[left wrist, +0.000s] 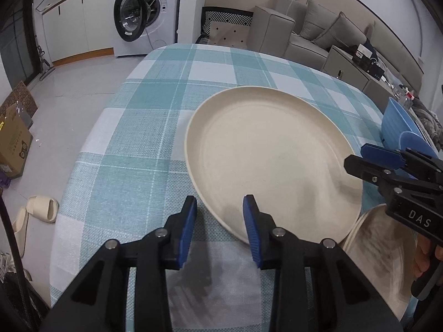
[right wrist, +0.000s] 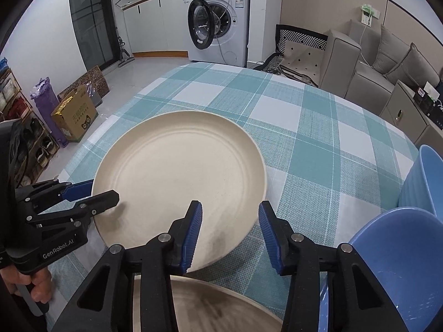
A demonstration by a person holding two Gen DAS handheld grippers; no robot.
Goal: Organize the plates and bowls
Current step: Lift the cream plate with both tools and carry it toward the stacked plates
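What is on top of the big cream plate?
The big cream plate has no food or dishes on it. Only the open left gripper reaches over its edge. The checked tablecloth beneath the plate is covered.

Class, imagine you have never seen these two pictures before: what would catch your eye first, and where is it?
First, the large round cream plate lying flat in the middle of the teal-and-white checked tablecloth. Next, the left gripper and the right gripper, both open, with ribbed blue fingers, one at each side of the plate's near rim. To the right stand ribbed light-blue bowls.
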